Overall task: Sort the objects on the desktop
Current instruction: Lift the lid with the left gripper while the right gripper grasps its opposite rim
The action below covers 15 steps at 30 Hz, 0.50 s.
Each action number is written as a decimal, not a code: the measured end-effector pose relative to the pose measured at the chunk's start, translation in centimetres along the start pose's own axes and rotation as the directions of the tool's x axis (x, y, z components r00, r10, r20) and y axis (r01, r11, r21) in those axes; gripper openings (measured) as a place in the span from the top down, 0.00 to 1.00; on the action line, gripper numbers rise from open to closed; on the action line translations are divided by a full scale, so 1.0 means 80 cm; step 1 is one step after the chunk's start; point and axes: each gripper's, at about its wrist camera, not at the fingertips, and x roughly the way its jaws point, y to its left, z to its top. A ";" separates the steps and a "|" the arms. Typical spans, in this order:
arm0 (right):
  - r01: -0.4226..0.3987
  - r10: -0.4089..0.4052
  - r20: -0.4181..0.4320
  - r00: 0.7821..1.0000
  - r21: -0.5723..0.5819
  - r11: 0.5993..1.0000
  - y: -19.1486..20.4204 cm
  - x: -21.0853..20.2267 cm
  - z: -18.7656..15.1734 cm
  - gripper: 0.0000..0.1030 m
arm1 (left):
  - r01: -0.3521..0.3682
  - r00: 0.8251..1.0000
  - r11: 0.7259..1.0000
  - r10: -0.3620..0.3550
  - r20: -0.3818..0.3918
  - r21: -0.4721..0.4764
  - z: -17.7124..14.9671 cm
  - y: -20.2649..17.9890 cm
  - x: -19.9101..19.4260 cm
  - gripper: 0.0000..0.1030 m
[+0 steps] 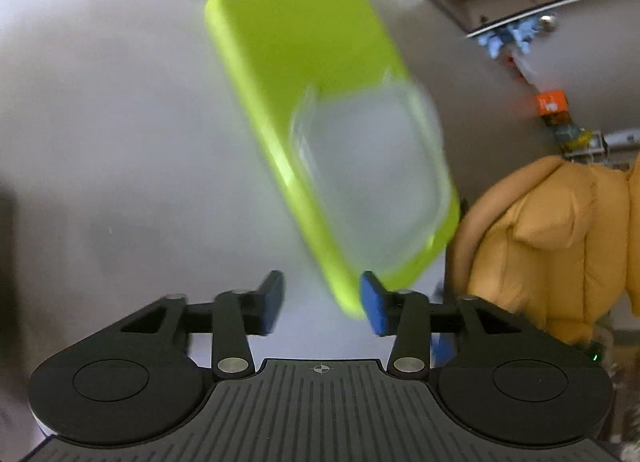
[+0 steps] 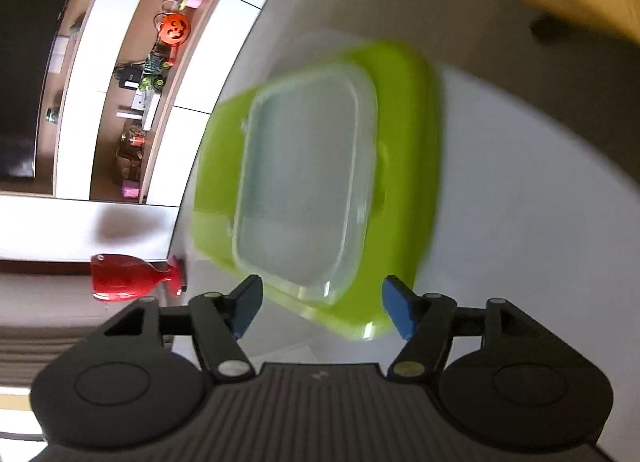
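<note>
Both tongs (image 1: 322, 304) (image 2: 320, 308) agape, empty, near green tray (image 2: 404, 149) edge.

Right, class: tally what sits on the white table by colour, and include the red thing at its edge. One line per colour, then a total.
Green: 1, the lime tray
Clear: 1, the see-through container lying in the tray
Red: 1, the red goblet-shaped thing on its side
Total: 3

Clear plastic lid (image 2: 304, 181) flat on lime-green tray (image 2: 408, 109), pale tabletop (image 1: 120, 141) beneath.
</note>
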 end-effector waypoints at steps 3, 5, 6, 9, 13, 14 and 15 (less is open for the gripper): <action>-0.028 0.025 0.033 0.999 0.094 0.995 -0.013 0.002 -0.034 0.30 | 0.053 0.997 0.998 -0.055 0.054 0.036 0.063 0.006 -0.023 0.06; -0.034 0.021 0.098 0.995 0.133 0.990 -0.026 0.001 -0.050 0.30 | 0.112 0.989 0.992 -0.117 0.094 0.054 0.111 0.017 -0.033 0.06; -0.040 0.020 0.132 0.991 0.152 0.988 -0.033 0.001 -0.057 0.30 | 0.154 0.981 0.986 -0.160 0.109 0.057 0.138 0.028 -0.034 0.03; -0.135 0.092 0.188 0.978 0.227 0.965 -0.059 0.006 -0.073 0.30 | 0.197 0.972 0.980 -0.193 0.135 -0.012 0.224 0.060 -0.012 0.00; -0.180 0.111 0.256 0.960 0.263 0.948 -0.081 0.004 -0.090 0.30 | 0.111 0.989 0.990 -0.102 0.105 -0.083 0.297 0.096 0.042 0.00; -0.189 0.114 0.272 0.956 0.270 0.944 -0.085 0.002 -0.095 0.30 | 0.091 0.993 0.993 -0.085 0.083 -0.074 0.310 0.100 0.058 0.00; -0.198 0.117 0.284 0.952 0.278 0.940 -0.088 -0.001 -0.100 0.30 | 0.077 0.997 0.996 -0.076 0.031 -0.052 0.322 0.100 0.077 0.00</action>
